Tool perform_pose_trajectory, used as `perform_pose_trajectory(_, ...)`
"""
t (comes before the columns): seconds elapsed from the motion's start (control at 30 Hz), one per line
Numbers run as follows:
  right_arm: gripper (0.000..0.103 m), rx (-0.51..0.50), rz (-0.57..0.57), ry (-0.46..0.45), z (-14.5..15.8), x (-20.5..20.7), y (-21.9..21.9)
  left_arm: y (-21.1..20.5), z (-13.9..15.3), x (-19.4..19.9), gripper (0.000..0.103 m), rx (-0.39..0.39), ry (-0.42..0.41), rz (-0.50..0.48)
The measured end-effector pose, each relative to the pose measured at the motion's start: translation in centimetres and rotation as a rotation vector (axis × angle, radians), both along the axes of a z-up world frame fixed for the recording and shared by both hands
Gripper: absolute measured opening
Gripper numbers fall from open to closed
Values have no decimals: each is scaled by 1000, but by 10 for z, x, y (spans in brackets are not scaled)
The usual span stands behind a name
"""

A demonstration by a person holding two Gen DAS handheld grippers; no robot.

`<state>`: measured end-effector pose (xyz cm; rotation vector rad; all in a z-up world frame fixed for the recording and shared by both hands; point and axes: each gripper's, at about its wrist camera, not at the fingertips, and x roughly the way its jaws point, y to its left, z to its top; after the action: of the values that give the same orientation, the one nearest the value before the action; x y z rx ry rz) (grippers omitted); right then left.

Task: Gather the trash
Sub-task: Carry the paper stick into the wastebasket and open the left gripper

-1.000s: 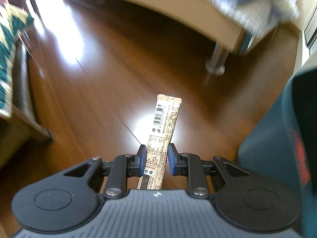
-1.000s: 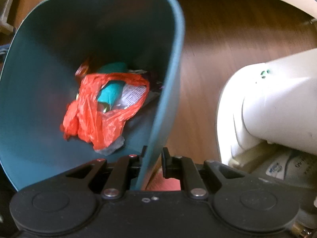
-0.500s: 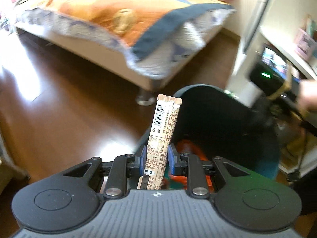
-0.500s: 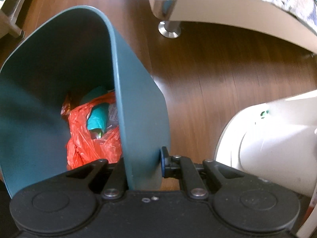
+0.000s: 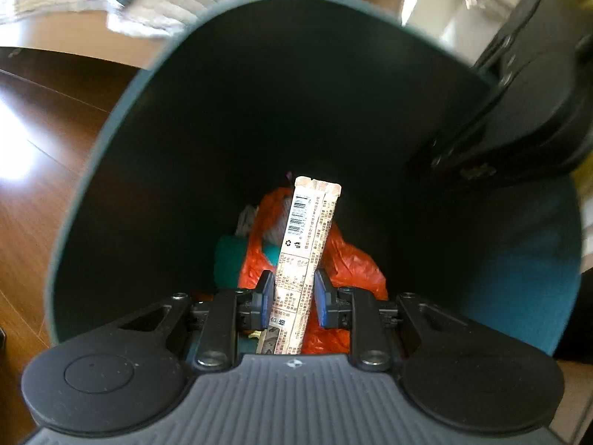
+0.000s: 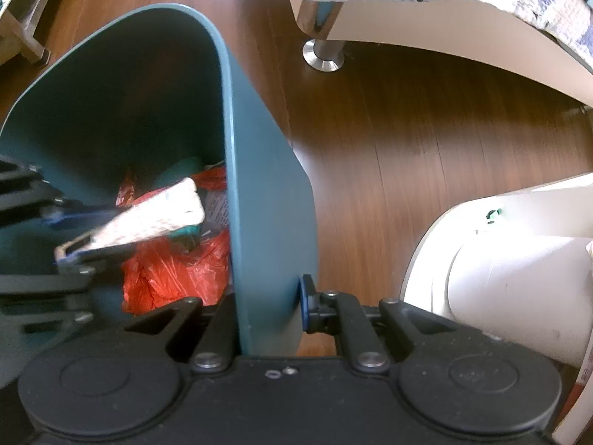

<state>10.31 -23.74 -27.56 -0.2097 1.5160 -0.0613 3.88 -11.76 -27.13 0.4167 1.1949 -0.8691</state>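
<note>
Hanging over the teal bin's [image 5: 122, 155] mouth, long axis pointing down at the orange bag [image 5: 352, 259]: wrapper [image 5: 307, 244] clamped in left gripper [image 5: 292, 293]. Pinched shut on the bin's near rim: right gripper [image 6: 267, 311].

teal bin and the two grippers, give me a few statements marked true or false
1. The left gripper is shut on the wrapper. True.
2. The wrapper lies on the floor. False: it hangs over the open bin.
3. The right gripper clamps the bin's wall. True.
4. The bin is empty. False: an orange bag and other trash lie inside.
5. The bed leg stands inside the bin. False: it stands on the wooden floor, apart from it.
</note>
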Motion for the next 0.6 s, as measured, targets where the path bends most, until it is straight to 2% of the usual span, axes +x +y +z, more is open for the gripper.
perform_pose_trajectory(0.27,10,20,-53,-36,-6,2,-12,-8,-24,4,27,56,71,-13)
perform_pose_trajectory(0.37,10,29,-33,-51,-6,0,-16,-10,-17,0,40,53,49,16)
perform_pose_trajectory(0.43,10,48,-47,-56,-9,0,-23,-5,-8,0,74,13,35,64)
perform_pose_trajectory(0.5,9,65,-39,-54,-12,-2,-30,-1,3,-2,75,-30,22,106)
perform_pose_trajectory(0.6,8,70,-16,-47,-16,-6,-37,3,19,-8,75,-51,-16,156)
